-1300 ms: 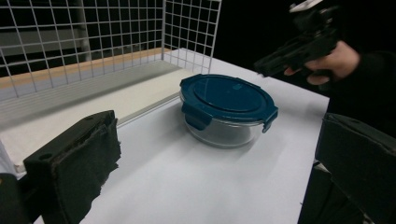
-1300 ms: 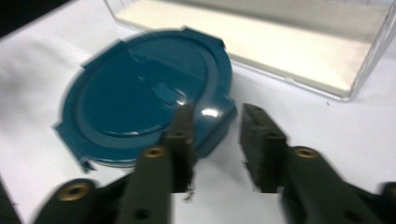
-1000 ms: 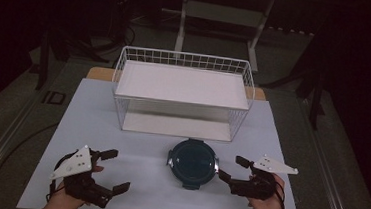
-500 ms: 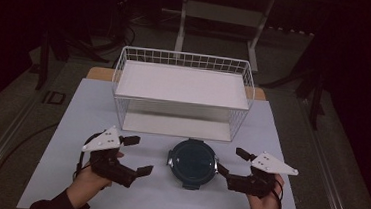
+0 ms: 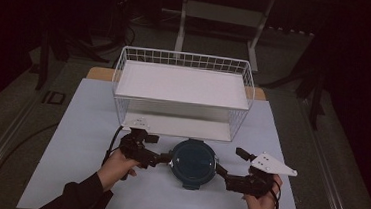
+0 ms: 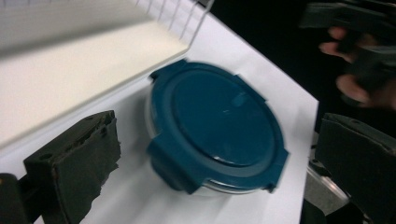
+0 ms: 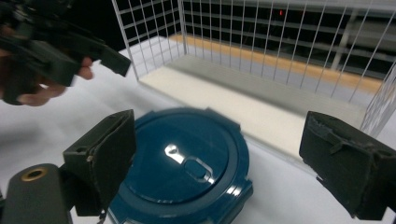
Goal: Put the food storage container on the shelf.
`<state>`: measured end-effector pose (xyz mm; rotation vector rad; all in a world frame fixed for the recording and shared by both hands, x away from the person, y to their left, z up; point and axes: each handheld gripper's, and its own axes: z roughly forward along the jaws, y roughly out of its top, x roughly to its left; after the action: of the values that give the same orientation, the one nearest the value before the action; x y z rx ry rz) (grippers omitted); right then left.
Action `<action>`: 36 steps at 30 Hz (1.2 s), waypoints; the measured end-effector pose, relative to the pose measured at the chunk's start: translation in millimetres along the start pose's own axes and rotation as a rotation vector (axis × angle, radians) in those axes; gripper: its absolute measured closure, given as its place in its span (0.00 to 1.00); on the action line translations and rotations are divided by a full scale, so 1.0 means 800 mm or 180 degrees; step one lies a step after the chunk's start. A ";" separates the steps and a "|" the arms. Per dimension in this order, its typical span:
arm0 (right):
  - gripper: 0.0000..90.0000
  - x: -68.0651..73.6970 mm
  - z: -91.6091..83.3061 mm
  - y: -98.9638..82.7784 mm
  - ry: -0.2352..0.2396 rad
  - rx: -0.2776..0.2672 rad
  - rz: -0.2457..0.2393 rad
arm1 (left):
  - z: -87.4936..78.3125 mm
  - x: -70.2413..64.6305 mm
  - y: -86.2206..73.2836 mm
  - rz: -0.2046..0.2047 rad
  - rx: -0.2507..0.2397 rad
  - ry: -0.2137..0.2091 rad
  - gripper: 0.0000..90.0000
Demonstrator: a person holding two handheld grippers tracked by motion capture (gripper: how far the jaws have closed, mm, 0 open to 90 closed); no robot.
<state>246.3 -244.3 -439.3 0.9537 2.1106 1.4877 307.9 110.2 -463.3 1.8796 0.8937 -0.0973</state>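
Table [image 5: 91,127]: white, across the middle of the frame.
Basket [image 5: 182,91]: wire, upper middle.
Box [image 5: 193,163]: round, blue lid, lower middle.
My left gripper [image 5: 157,150]: fingers spread wide.
My right gripper [image 5: 228,163]: fingers spread wide too.
Tip: I think I should close in evenly from both sides.

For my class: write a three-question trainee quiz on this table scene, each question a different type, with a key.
1. True or false: the left tool is shut on the blue container.
2. The container sits: A) inside the wire basket; B) on the table in front of it; C) on its shelf.
3. Fill in: the container's lid is ____ (on/off).

Key: 1 false, both the left and the right tool are open; 2 B; 3 on.
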 end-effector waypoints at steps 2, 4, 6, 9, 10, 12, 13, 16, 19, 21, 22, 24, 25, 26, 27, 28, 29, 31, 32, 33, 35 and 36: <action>0.11 0.002 0.004 -0.002 -0.0105 0.0065 0.0055 | 0.008 0.009 -0.001 -0.0160 0.0054 0.0004 0.00; 0.11 0.001 0.007 -0.005 -0.0047 0.0100 0.0115 | 0.015 0.018 -0.003 -0.0395 0.0125 -0.0035 0.00; 0.11 0.002 0.008 -0.008 -0.0011 0.0121 0.0117 | 0.022 0.026 -0.006 -0.0658 0.0227 -0.0104 0.00; 0.11 0.004 0.009 -0.010 0.0004 0.0147 0.0117 | 0.032 0.036 -0.011 -0.0967 0.0429 -0.0143 0.05; 0.11 0.004 0.009 -0.011 -0.0003 0.0150 0.0113 | 0.036 0.039 -0.012 -0.1121 0.0493 -0.0132 0.05; 0.14 0.003 0.009 -0.013 0.0034 0.0174 0.0147 | 0.042 0.044 -0.015 -0.1285 0.0628 -0.0145 0.06; 0.14 0.003 0.009 -0.014 0.0023 0.0179 0.0158 | 0.044 0.047 -0.016 -0.1363 0.0674 -0.0153 0.07; 0.15 0.002 0.009 -0.015 0.0026 0.0205 0.0173 | 0.048 0.055 -0.020 -0.1615 0.0697 -0.0301 0.10; 0.15 0.001 0.009 -0.016 0.0047 0.0223 0.0191 | 0.048 0.061 -0.022 -0.1764 0.0686 -0.0366 0.17; 0.15 0.001 0.010 -0.017 0.0062 0.0238 0.0206 | 0.049 0.063 -0.022 -0.1816 0.0687 -0.0384 0.23; 0.15 0.000 0.010 -0.017 0.0057 0.0232 0.0213 | 0.049 0.064 -0.022 -0.1830 0.0673 -0.0420 0.26; 0.15 0.000 0.011 -0.018 0.0066 0.0244 0.0224 | 0.049 0.065 -0.021 -0.1825 0.0691 -0.0440 0.31; 0.16 0.000 0.011 -0.018 0.0066 0.0247 0.0225 | 0.050 0.065 -0.021 -0.1829 0.0688 -0.0481 0.35; 0.16 0.000 0.010 -0.018 0.0080 0.0260 0.0233 | 0.050 0.065 -0.021 -0.1827 0.0703 -0.0486 0.37; 0.16 0.000 0.010 -0.018 0.0080 0.0256 0.0235 | 0.051 0.065 -0.021 -0.1832 0.0702 -0.0505 0.40; 0.16 -0.001 0.011 -0.019 0.0083 0.0259 0.0238 | 0.052 0.065 -0.021 -0.1860 0.0714 -0.0541 0.43; 0.16 -0.001 0.011 -0.019 0.0088 0.0268 0.0252 | 0.054 0.065 -0.022 -0.1876 0.0723 -0.0545 0.44; 0.16 -0.002 0.010 -0.020 0.0094 0.0273 0.0266 | 0.056 0.066 -0.023 -0.1899 0.0745 -0.0587 0.49; 0.17 -0.003 0.010 -0.021 0.0094 0.0278 0.0273 | 0.058 0.066 -0.024 -0.1927 0.0739 -0.0614 0.50; 0.17 -0.003 0.010 -0.021 0.0093 0.0277 0.0282 | 0.060 0.067 -0.025 -0.1952 0.0739 -0.0713 0.51; 0.17 -0.004 0.009 -0.021 0.0083 0.0282 0.0289 | 0.062 0.066 -0.027 -0.1907 0.0775 -0.0707 0.54; 0.19 -0.005 0.008 -0.022 0.0087 0.0282 0.0289 | 0.063 0.067 -0.028 -0.1935 0.0771 -0.0720 0.56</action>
<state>247.9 -246.0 -458.3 1.0804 2.1955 1.4683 348.6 103.0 -528.4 1.7054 1.3075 -0.8016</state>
